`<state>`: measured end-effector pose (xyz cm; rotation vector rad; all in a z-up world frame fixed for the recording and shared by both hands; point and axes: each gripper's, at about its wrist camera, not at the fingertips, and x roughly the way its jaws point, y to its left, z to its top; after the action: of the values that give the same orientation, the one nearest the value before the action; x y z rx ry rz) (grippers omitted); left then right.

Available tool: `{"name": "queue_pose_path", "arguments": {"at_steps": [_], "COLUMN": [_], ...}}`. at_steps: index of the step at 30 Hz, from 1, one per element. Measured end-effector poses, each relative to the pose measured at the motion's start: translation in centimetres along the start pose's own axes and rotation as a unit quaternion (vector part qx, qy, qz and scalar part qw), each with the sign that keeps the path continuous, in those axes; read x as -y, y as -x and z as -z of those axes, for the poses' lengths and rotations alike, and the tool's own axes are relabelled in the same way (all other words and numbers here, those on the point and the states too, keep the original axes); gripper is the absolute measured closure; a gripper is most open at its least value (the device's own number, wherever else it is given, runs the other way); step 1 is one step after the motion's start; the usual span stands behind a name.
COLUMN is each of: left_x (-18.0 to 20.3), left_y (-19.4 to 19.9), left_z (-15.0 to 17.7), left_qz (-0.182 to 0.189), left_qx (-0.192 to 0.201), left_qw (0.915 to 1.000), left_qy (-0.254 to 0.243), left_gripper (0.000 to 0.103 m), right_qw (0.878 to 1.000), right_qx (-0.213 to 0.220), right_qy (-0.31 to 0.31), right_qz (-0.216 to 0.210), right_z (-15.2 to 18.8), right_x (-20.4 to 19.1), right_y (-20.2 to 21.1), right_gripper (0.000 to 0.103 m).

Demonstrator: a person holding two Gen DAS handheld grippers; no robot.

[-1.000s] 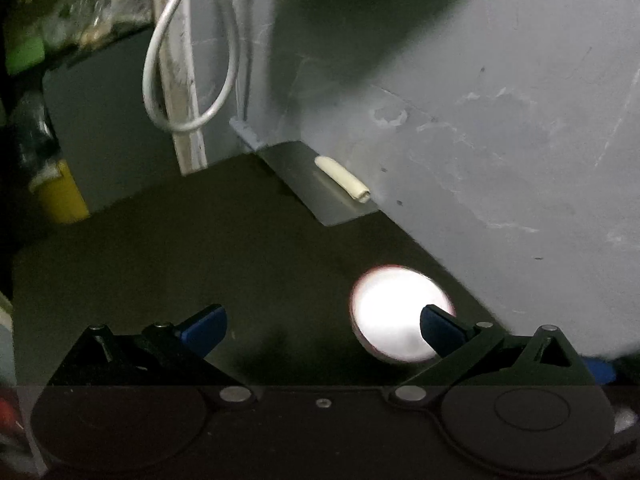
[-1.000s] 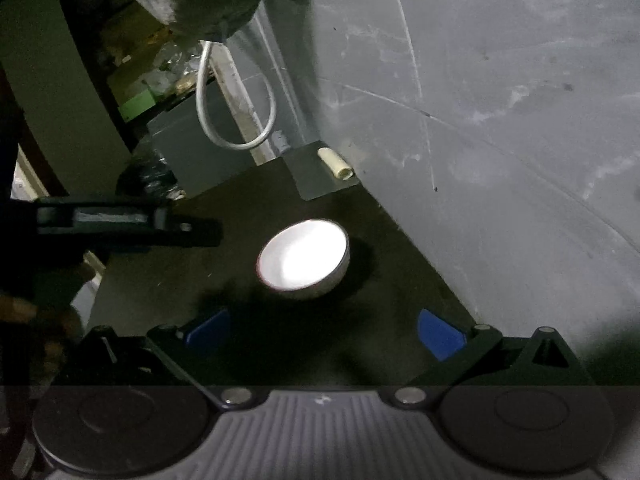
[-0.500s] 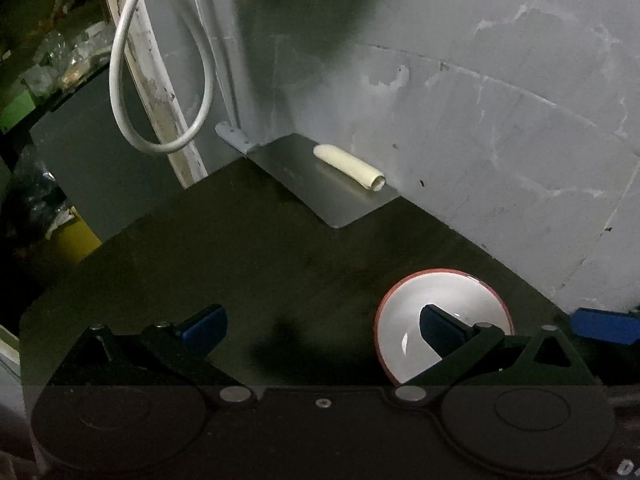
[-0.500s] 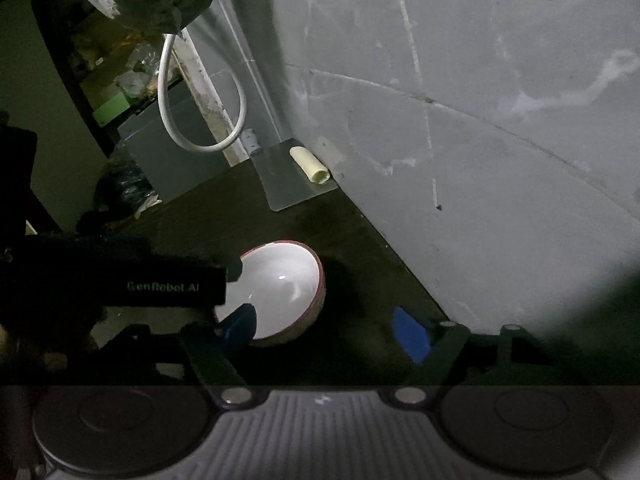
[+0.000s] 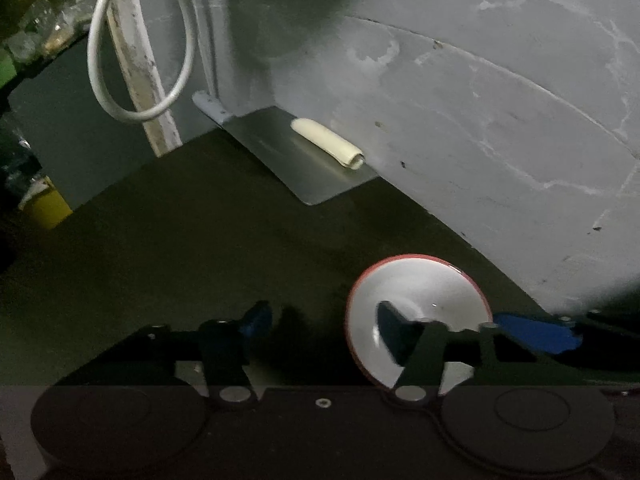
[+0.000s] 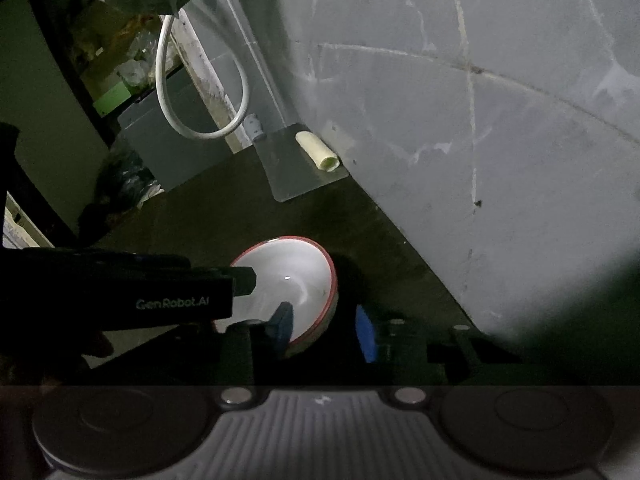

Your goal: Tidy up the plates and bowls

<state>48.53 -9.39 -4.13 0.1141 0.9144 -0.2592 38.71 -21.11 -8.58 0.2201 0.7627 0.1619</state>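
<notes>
Both grippers have come down and in on the bowl (image 5: 424,292) since a second ago, and the jaws of each have just been closing, each with part of the bowl's rim between its fingers. The bowl, white with a red rim, stands upright on the dark table (image 5: 192,240), near the grey wall (image 5: 480,120) and well short of the metal sheet (image 5: 304,160) at the table's far end.

The left gripper (image 5: 324,318) is at a middling width: one pad sits inside the bowl, the other outside its near-left wall. The right gripper (image 6: 324,326) is narrow, one pad inside and one outside the wall on its side. In this dim light it is hard to say whether any pad presses the wall yet, so neither grip looks made.

To do the step well, each pair should probably close squarely across the wall, below the rim, before any lift, and both sides should rise together to keep the bowl level.

Count: one bowl, no plates in view, one pale tube (image 5: 328,142) on the metal sheet, one looped white cable (image 5: 140,108), two grippers.
</notes>
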Motion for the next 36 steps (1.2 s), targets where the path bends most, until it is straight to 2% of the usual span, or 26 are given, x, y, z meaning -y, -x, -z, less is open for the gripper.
{"name": "queue_pose_path", "arguments": {"at_steps": [9,13,14,18,24,36], "left_x": [0.2,0.1,0.1,0.0,-0.2,0.0], "left_y": [-0.4,-0.5,-0.6,-0.3,1.0,5.9], "left_z": [0.2,0.2,0.3,0.9,2.3,3.9], "left_qz": [0.013,0.032,0.036,0.041,0.047,0.058], "left_qx": [-0.022,-0.030,-0.032,-0.033,-0.028,0.024], "left_qw": [0.9995,0.9987,0.9983,0.9971,0.9952,0.9933], "left_qy": [0.018,0.027,0.032,0.055,0.081,0.097], "left_gripper": [0.059,0.078,0.080,0.081,0.089,0.089], "right_qw": [1.000,1.000,1.000,1.000,1.000,0.999], "right_qx": [-0.009,-0.010,-0.010,-0.012,-0.015,0.013], "right_qy": [0.003,0.002,0.002,-0.003,-0.007,-0.005], "right_qz": [-0.012,-0.019,-0.020,-0.027,-0.021,-0.031], "right_z": [0.1,0.2,0.2,0.4,0.9,2.0], "right_x": [-0.1,-0.2,-0.2,0.0,0.0,-0.7], "right_y": [-0.2,-0.3,-0.3,-0.2,0.6,4.3], "right_gripper": [0.069,0.075,0.075,0.078,0.084,0.086]}}
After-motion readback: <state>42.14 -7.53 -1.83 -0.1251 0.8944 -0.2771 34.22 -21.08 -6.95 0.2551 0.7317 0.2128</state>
